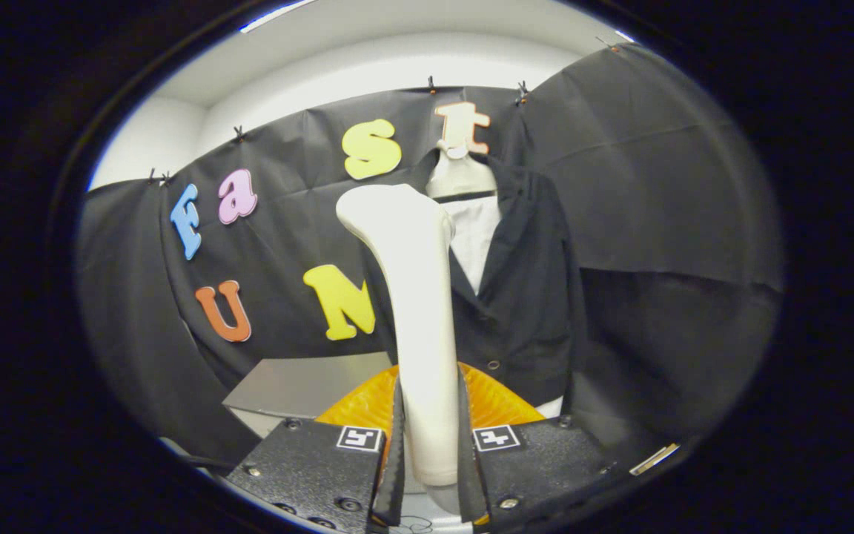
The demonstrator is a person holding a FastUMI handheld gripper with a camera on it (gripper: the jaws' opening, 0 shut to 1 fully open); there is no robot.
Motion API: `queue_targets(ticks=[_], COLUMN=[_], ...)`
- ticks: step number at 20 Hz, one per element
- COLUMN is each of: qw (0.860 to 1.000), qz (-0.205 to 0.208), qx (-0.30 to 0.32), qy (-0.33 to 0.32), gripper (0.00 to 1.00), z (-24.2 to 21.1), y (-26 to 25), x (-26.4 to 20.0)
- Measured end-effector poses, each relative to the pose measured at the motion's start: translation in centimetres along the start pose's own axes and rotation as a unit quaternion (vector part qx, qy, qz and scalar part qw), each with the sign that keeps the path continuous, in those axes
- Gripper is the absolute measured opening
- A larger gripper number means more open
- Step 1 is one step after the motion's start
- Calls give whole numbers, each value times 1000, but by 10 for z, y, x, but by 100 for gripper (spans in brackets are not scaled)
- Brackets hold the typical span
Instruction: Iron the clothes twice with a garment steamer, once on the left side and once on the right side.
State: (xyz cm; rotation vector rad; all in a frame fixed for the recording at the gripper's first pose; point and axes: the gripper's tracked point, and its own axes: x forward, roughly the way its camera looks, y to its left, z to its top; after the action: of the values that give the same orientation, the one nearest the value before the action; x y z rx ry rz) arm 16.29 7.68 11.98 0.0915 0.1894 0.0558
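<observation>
My gripper (pixel 429 430) is shut on the handle of a white garment steamer (pixel 416 297), which stands upright between the fingers with its head tipped to the left at the top. Beyond it a black jacket (pixel 527 297) hangs on a white mannequin bust (pixel 460 178) against the booth's wall, with a white shirt (pixel 475 237) showing at the open collar. The steamer hides the jacket's left part. The steamer head is apart from the garment, nearer to me.
An orange ribbed dish (pixel 497 400) lies just behind the fingers, under the steamer. A grey flat board (pixel 301 386) lies to its left on the table. Black cloth walls close the booth on all sides.
</observation>
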Motion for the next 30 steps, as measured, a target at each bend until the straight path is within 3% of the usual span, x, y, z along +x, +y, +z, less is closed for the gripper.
queue_targets(ticks=[8, 16, 23, 30], qw=[993, 988, 987, 982], qz=[-60, -95, -29, -35], qx=[-20, -31, -77, -119], qy=[-96, -116, -141, -146], gripper=[32, 32, 32, 32], z=[52, 56, 51, 32], y=[-64, -98, -36, 7], x=[27, 75, 94, 133])
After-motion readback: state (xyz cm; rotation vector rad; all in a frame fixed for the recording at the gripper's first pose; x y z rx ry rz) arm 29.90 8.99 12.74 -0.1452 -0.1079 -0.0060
